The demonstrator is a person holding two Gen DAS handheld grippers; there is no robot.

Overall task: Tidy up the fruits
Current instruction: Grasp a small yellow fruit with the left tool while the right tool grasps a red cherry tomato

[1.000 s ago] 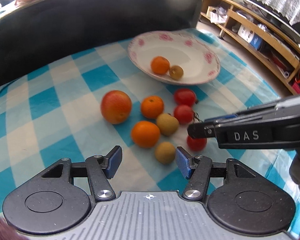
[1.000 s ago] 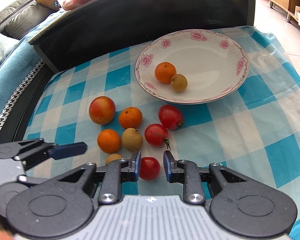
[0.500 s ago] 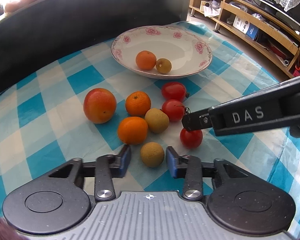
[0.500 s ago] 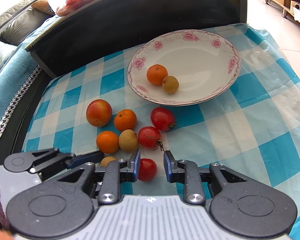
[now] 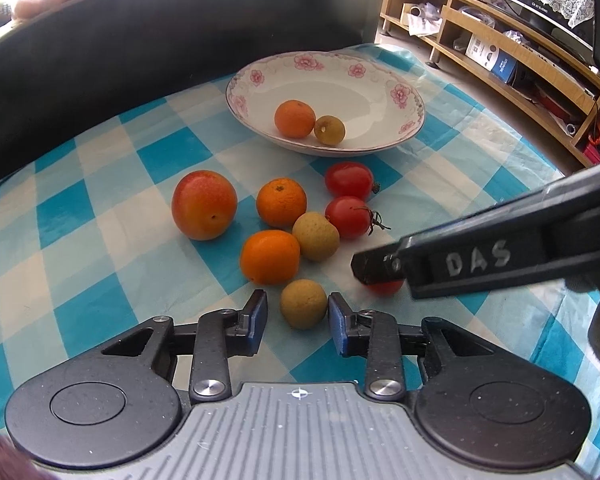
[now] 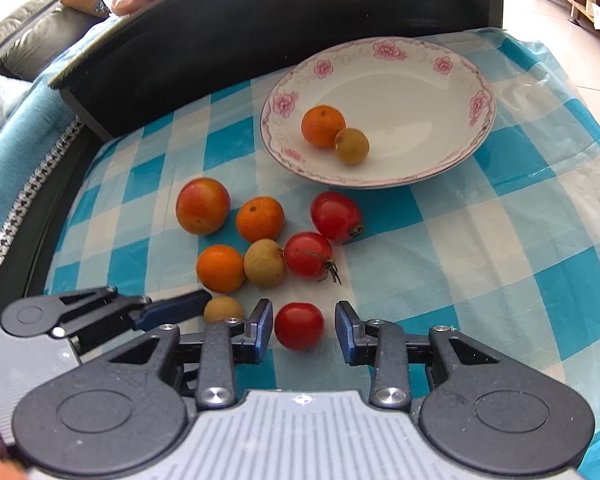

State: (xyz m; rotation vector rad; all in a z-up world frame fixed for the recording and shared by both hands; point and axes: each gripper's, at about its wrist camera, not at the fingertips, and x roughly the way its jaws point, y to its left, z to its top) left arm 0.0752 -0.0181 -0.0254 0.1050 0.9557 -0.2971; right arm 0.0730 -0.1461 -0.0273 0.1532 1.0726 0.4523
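You've got both sets of jaws spread, left gripper straddling near longan, right gripper round tomato, prepped for plate run.

In the left wrist view, the right gripper is covering most of a red tomato beside the longan. In the right wrist view, the left gripper's finger is hiding part of that longan.
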